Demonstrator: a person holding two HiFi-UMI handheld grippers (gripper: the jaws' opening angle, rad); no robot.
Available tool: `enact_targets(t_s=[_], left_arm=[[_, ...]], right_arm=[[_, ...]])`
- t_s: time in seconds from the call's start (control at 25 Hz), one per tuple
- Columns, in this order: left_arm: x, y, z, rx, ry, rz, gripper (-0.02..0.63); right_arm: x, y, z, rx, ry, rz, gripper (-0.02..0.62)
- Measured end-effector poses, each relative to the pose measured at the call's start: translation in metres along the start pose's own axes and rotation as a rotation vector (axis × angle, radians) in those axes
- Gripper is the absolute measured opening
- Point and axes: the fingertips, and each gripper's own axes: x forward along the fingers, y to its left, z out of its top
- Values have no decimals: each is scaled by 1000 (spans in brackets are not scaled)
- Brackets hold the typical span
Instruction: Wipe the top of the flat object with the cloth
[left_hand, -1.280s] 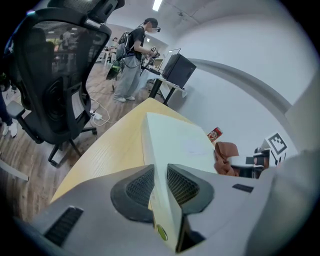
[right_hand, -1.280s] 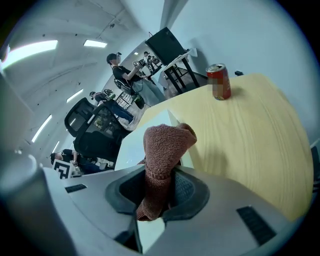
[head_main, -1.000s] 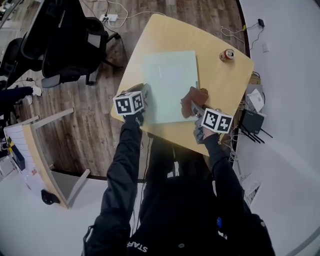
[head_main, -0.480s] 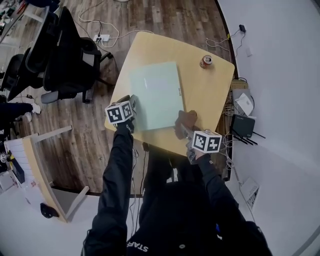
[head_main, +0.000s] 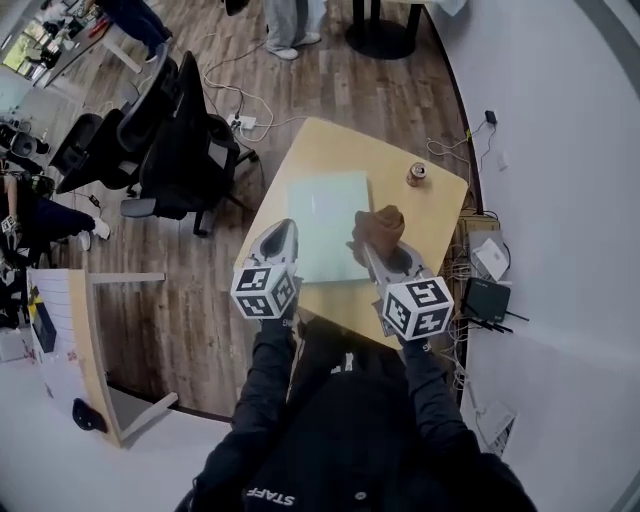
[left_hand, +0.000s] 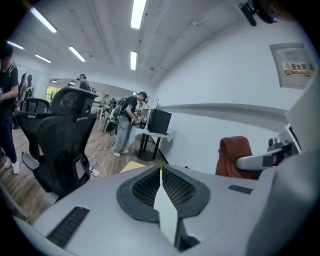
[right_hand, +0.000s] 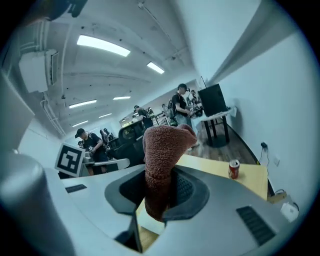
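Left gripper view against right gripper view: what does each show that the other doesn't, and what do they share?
Only the left gripper view shows the left gripper from behind its fingers, which are shut on nothing. Only the right gripper view shows the right gripper with its fingers clamped on the cloth, plus a can. Both show the cloth and people in the background.
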Motion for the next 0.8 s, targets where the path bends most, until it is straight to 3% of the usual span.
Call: enact_targets(t_s=[0.2,0.8], left_arm=[[-40,-51,47,95,-99,-33,34],[-82,-87,107,154,-233,-33,34]], right_arm=[[-22,29,44,-82,-106,3,104],[-55,61,96,-188,-218,24,104]])
